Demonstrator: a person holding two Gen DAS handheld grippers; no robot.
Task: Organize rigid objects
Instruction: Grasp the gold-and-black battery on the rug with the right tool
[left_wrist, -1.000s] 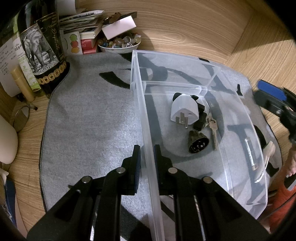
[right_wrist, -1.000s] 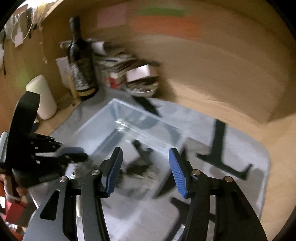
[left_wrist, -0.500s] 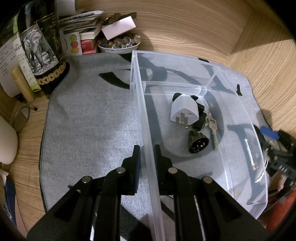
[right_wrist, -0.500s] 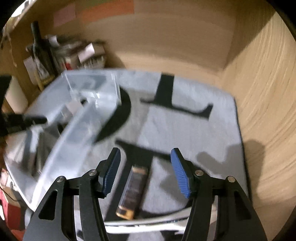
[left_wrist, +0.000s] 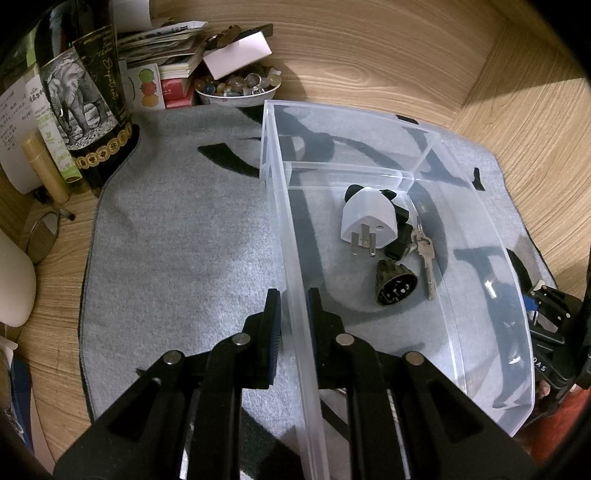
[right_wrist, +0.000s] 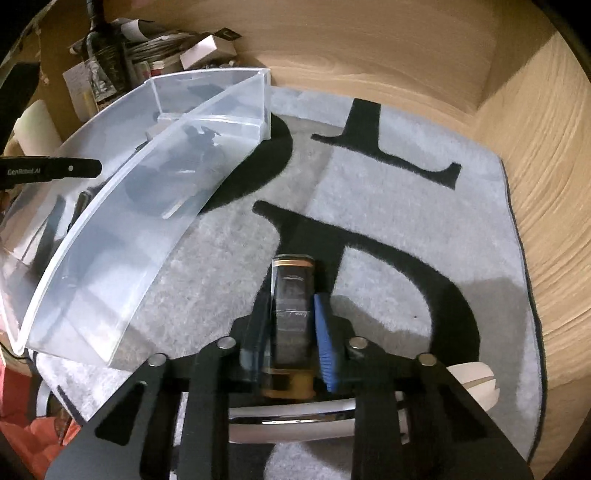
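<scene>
A: Two grippers, both busy: the left gripper (left_wrist: 291, 325) pinches the clear bin's (left_wrist: 491, 236) near wall at lower centre, and the right gripper (right_wrist: 291, 332) clamps a dark gold-capped case (right_wrist: 293, 291) over the grey mat (right_wrist: 388, 206).

B: Progress?

A: Partway, I judge. Farther in, the white plug adapter (left_wrist: 369, 218), keys (left_wrist: 424, 254) and round connector (left_wrist: 395, 282) already lie inside; the case remains outside.

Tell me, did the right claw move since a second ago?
Yes. The right claw swung away from the clear plastic box, now at its left, and dropped to the grey mat, closing on the dark gold-capped tube.
</scene>
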